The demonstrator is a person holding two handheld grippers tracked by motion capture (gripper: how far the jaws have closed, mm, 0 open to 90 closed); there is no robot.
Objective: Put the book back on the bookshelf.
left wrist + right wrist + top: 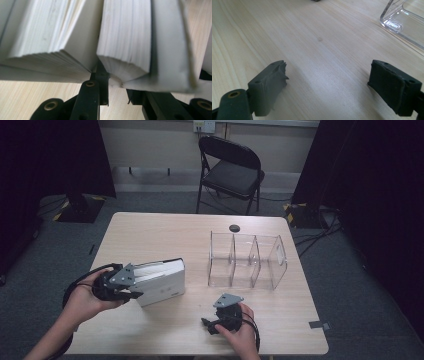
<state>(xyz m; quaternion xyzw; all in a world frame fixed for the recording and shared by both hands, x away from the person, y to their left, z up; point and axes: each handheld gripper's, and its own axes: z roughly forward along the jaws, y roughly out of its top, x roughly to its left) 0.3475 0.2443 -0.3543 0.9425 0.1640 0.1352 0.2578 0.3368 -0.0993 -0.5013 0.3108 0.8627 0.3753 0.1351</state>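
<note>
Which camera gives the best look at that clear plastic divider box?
The high view: the clear box stands whole on the table, its three compartments visible. The right gripper view catches just one corner; the left gripper view looks at book pages.

Lab/studio: black curtains [50, 155], cables [312, 237], folding chair [231, 170].
</note>
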